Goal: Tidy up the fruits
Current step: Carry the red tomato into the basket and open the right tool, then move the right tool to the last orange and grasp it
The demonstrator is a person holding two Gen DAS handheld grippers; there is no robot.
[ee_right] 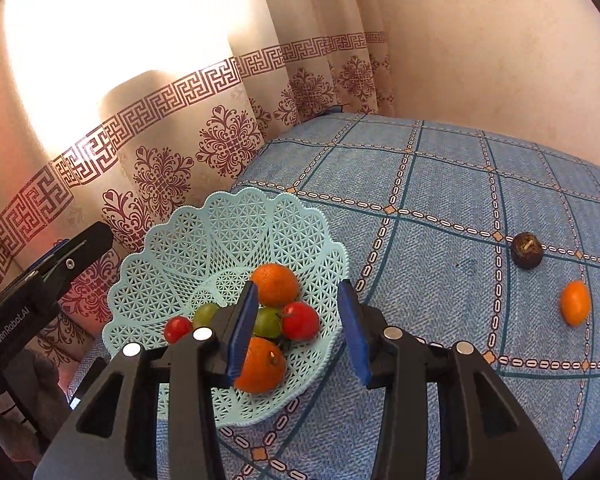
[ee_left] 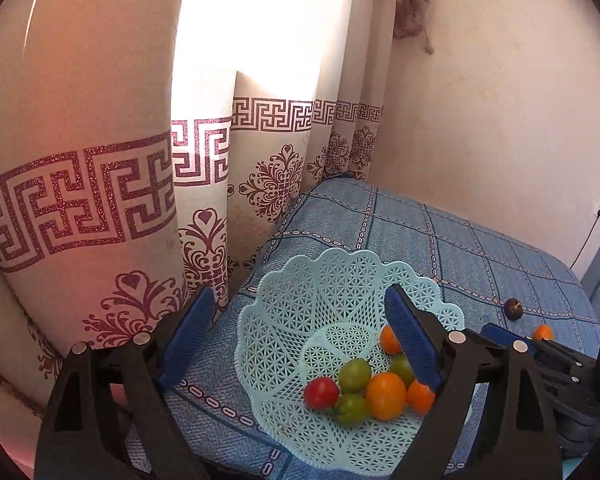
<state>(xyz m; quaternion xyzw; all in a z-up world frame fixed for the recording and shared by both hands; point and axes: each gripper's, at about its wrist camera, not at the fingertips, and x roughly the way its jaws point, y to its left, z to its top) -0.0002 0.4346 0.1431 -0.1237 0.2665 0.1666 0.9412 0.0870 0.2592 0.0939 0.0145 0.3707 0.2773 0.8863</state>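
Hovering above the pale lattice basket (ee_right: 236,236), the right gripper (ee_right: 298,328) has its jaws spread, nothing between the blue pads. The left gripper (ee_left: 300,340) hangs over the same basket, likewise spread and empty.

Basket contents below the right gripper: two oranges (ee_right: 276,282), two red tomatoes (ee_right: 301,320), green tomatoes (ee_right: 269,322).

Still loose on the blue checked cloth (ee_right: 440,168), ahead and well right of the right gripper: a small orange fruit (ee_right: 575,302) and, just beyond it, a dark brown round fruit (ee_right: 527,250) with a short stem on top.

Handling, by judgement: both light, round, liable to roll on soft cloth. The orange one probably firm-skinned with slight give; take it across its widest middle, gentle squeeze. The dark one looks hard-shelled, perhaps slick; close on its sides, clear of the stem.
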